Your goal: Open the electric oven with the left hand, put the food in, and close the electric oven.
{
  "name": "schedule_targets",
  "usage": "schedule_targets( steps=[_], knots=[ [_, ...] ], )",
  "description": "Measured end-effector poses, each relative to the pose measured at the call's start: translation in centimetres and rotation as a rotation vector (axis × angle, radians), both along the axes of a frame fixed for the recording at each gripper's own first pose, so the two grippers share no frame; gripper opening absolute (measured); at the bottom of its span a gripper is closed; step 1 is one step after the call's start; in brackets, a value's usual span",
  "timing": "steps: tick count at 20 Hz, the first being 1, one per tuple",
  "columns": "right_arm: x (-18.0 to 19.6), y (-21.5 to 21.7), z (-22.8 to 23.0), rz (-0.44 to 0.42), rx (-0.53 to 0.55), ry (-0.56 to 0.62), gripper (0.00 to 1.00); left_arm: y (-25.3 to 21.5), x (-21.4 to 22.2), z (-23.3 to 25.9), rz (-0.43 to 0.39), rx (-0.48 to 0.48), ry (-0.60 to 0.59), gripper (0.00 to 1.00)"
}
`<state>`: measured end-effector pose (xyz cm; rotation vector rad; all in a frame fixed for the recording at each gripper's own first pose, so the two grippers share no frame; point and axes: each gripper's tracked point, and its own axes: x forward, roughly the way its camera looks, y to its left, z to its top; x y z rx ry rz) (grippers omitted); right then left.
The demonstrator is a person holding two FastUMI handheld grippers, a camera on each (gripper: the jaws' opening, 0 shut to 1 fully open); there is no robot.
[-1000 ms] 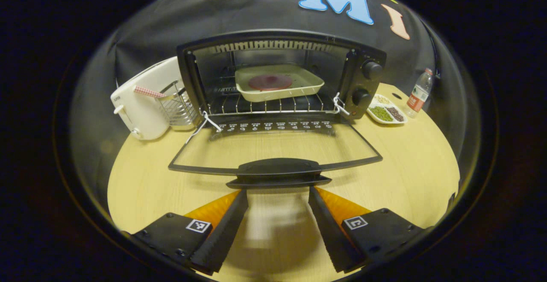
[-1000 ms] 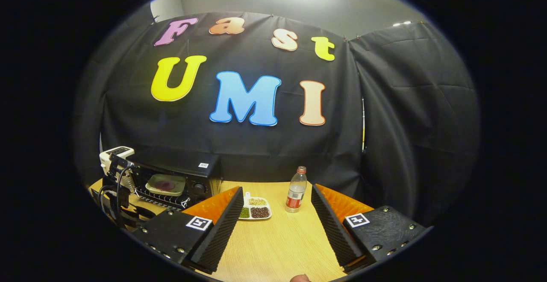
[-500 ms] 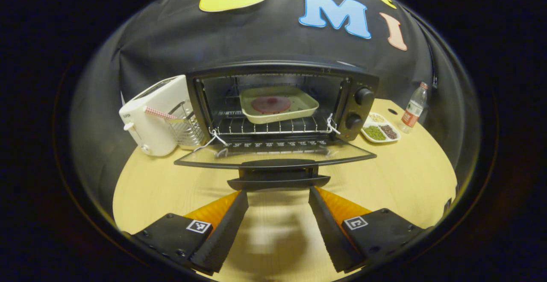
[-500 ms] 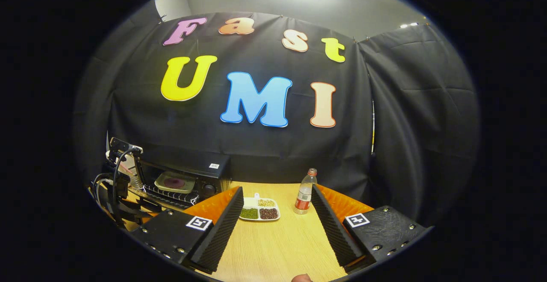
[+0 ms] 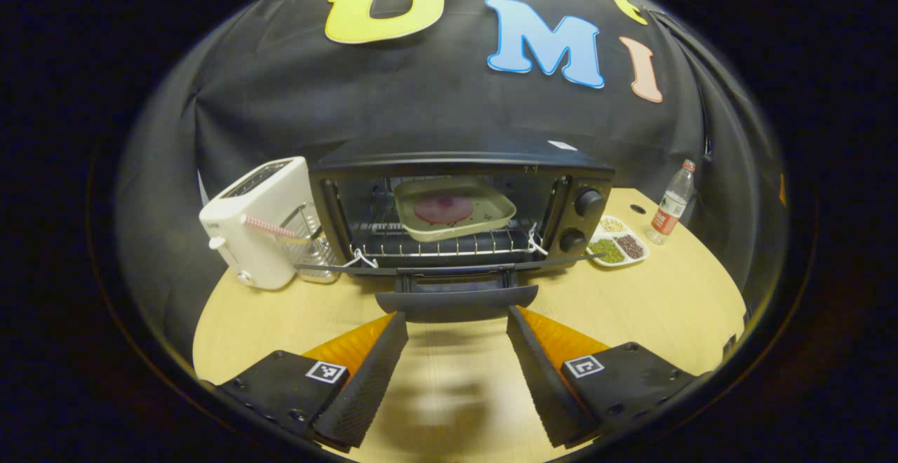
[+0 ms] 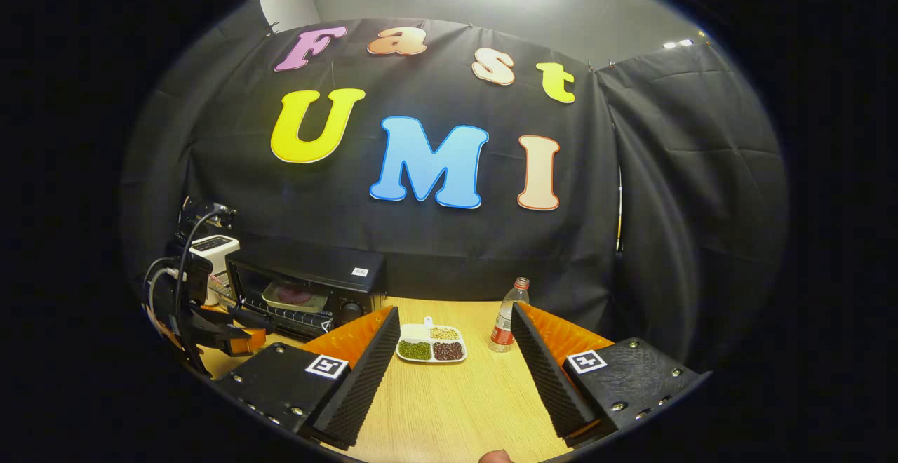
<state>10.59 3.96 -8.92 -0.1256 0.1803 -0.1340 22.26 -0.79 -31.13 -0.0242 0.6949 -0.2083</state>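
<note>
With the food tray [image 5: 454, 208] already on the oven [image 5: 459, 210] rack, closing is in hand: the left tool [image 5: 456, 372], released and empty, sits under the door handle [image 5: 456, 302] at 12 o'clock and must lift it shut.

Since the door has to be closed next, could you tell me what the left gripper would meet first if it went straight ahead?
Most likely the door handle of the oven, straight ahead of the open left gripper, though depth is unclear.

Wooden table [image 5: 659, 309] — bearing oven [image 5: 459, 203]; toaster [image 5: 256, 221]; snack tray [image 5: 617, 247]; bottle [image 5: 670, 203].
</note>
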Motion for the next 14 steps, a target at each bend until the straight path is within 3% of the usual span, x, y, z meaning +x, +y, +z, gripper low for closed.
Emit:
schedule_targets(
  steps=[6, 8, 11, 12, 13, 14],
  knots=[
    [0.0, 0.1, -0.2, -0.006, -0.001, 0.003, 0.98, -0.1, 4.4, 3.1, -0.016, -0.002, -0.126, 1.00],
    [0.0, 0.1, 0.0, -0.003, 0.016, 0.000, 0.98, -0.1, 5.2, 5.3, -0.016, -0.017, -0.191, 0.91],
    [-0.1, 0.2, 0.8, 0.019, 0.063, -0.022, 0.98, -0.1, 4.9, 10.2, 0.010, -0.048, -0.326, 1.00],
    [-0.2, 0.2, 1.2, 0.030, 0.078, -0.032, 0.98, 0.0, 4.2, 12.2, 0.024, -0.058, -0.370, 1.00],
    [-0.3, 0.2, 1.7, 0.042, 0.090, -0.043, 0.98, 0.0, 3.3, 14.2, 0.036, -0.063, -0.413, 0.92],
    [-0.5, -0.1, 2.3, 0.056, 0.100, -0.056, 0.98, 0.0, 2.2, 16.0, 0.047, -0.058, -0.447, 1.00]
  ],
)
